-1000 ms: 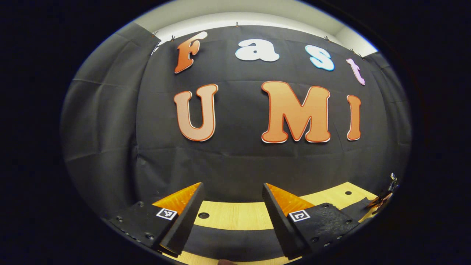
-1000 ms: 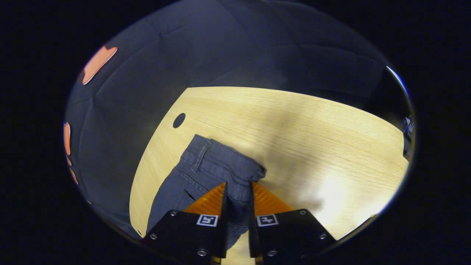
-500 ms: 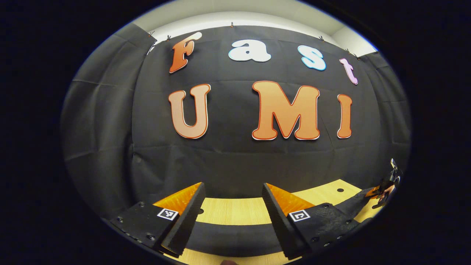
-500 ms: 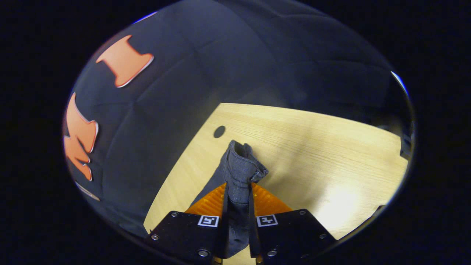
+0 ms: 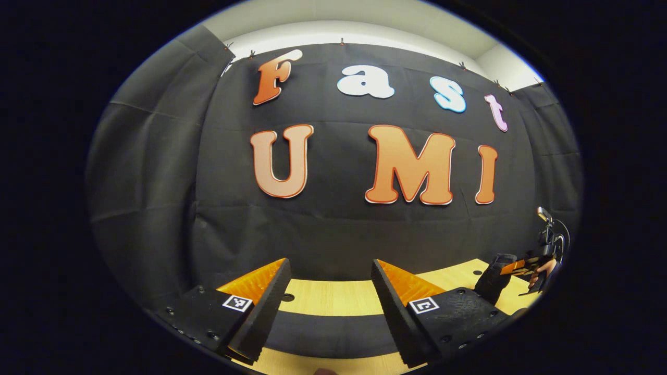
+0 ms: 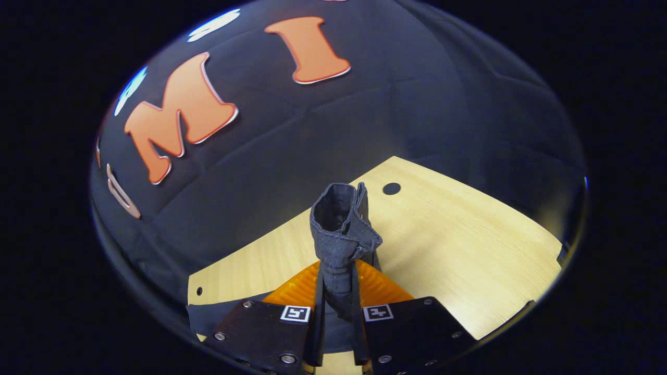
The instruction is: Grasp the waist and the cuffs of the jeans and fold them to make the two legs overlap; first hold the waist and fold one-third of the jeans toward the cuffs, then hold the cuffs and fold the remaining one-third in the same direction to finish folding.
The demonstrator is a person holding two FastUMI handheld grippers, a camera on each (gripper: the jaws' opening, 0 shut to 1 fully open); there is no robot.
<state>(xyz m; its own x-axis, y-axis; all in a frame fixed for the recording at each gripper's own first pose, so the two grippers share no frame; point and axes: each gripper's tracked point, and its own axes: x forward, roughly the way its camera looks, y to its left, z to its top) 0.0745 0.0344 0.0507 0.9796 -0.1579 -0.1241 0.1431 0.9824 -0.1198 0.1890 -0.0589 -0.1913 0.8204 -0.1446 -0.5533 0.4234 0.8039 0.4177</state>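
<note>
Now the right gripper [image 6: 337, 297] is pinching the jeans [image 6: 341, 229] at six o'clock, bunched waist probably, soft heavy denim sagging toward the table [image 6: 458, 250], while the left gripper [image 5: 331, 307] is hanging open-jawed, gripping nothing.

Left gripper view: camera low over bench [image 5: 333, 299], facing level toward booth wall [image 5: 333, 224], wall near ahead. Right gripper view: camera raised, pitched down, rolled, bench [image 6: 458, 245] beyond gripper. Shared: same bench and wall; right gripper [image 5: 523, 266] visible far right of left gripper.
</note>
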